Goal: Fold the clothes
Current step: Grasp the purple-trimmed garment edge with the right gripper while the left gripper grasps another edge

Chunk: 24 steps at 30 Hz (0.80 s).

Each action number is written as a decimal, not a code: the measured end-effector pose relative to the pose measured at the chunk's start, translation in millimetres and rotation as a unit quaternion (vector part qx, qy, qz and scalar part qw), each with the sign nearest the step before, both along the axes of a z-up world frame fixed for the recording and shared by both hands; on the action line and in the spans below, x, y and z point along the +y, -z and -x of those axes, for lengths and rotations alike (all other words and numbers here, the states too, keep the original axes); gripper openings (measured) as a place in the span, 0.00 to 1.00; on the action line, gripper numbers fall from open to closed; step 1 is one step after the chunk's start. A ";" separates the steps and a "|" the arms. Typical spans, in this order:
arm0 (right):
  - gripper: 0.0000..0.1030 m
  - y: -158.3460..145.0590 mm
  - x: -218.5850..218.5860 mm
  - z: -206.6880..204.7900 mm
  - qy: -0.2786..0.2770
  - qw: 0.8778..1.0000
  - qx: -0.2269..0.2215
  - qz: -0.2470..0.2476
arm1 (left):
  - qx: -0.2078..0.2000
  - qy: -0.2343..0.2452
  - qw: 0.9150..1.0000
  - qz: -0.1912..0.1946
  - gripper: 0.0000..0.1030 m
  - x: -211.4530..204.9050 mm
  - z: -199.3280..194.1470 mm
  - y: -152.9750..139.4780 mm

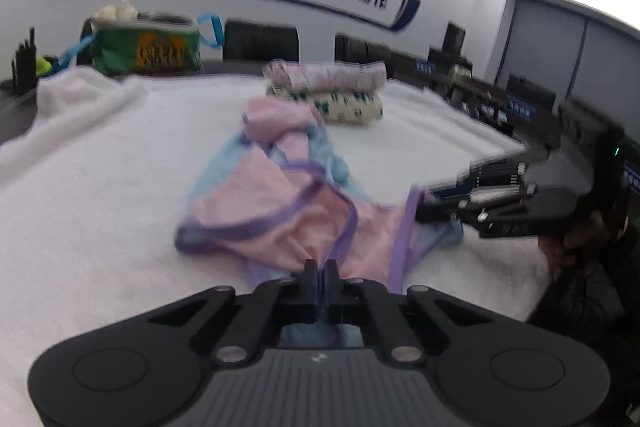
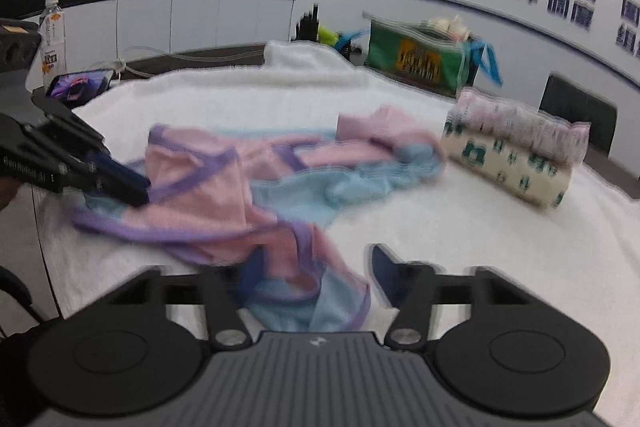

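Left wrist view: left hand-held gripper (image 1: 321,267) closed tight, fingers pinching the near purple-trimmed edge of the pink and blue garment (image 1: 280,203), which lies crumpled mid-surface on the white towel-covered surface (image 1: 100,167). Right hand-held gripper (image 1: 432,213) meeting the garment's right edge. Folded clothes stack (image 1: 326,93) beyond — green bag (image 1: 146,47) further back.

Right wrist view: right hand-held gripper (image 2: 316,273) spread wide, the garment's (image 2: 224,187) near corner between its fingers, not clamped. Left hand-held gripper (image 2: 136,193) nipping the garment's left edge.
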State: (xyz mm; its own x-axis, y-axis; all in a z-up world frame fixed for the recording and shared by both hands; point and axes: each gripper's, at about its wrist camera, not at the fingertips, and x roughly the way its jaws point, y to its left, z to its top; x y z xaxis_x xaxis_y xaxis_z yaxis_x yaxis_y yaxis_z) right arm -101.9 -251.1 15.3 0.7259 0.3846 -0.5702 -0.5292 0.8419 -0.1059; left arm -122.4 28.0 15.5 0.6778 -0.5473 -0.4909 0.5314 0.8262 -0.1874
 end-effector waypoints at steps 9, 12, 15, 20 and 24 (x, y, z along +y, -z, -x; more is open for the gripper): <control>0.07 -17.5 19.3 -9.9 0.019 0.999 -0.047 -0.018 | -0.032 -0.096 0.995 0.007 0.17 14.1 -38.4 -24.2; 0.07 -24.2 25.3 -16.1 0.028 0.998 -0.051 -0.023 | -0.048 -0.092 0.994 0.018 0.35 21.8 -21.7 -26.2; 0.07 -24.3 26.4 -21.3 0.041 0.998 -0.045 -0.021 | -0.075 -0.064 0.995 -0.004 0.44 19.2 11.3 -28.8; 0.07 -24.5 25.1 -24.9 0.048 0.998 -0.038 -0.031 | -0.108 0.006 0.992 -0.072 0.59 -28.2 49.3 -22.7; 0.07 -27.7 23.7 -19.9 0.052 0.997 -0.044 -0.029 | -0.125 -0.016 0.982 -0.138 0.60 -48.2 49.5 -13.5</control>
